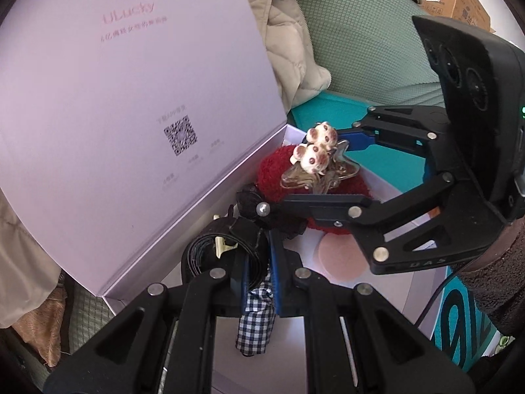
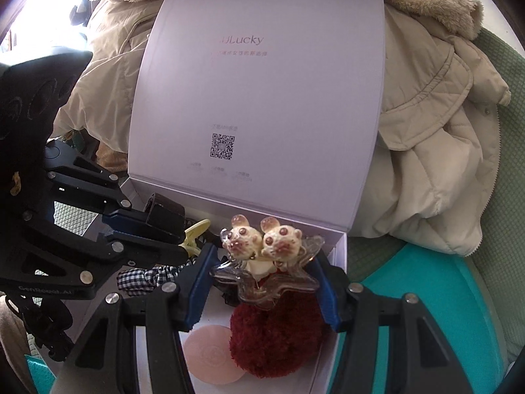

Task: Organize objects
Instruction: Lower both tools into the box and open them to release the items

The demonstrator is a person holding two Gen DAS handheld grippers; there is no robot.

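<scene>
Holding a clear star hair clip (image 2: 265, 282) with two little mice on it, the right claw (image 2: 262, 282) is clamped on it above the open box (image 2: 339, 246). The left claw (image 1: 259, 282) pinches a checked scrunchie (image 1: 256, 325) over the box.

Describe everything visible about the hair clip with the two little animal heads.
The hair clip is a clear, glossy, star-shaped claw that looks like plastic, with a brownish tint. Two cream animal heads sit side by side on top, with round brown-tinted ears and reddish eyes. It is held upright between the blue-padded fingers of the right gripper, above the open white box. A fuzzy dark red pompom lies directly below; whether the clip touches it cannot be told.
</scene>
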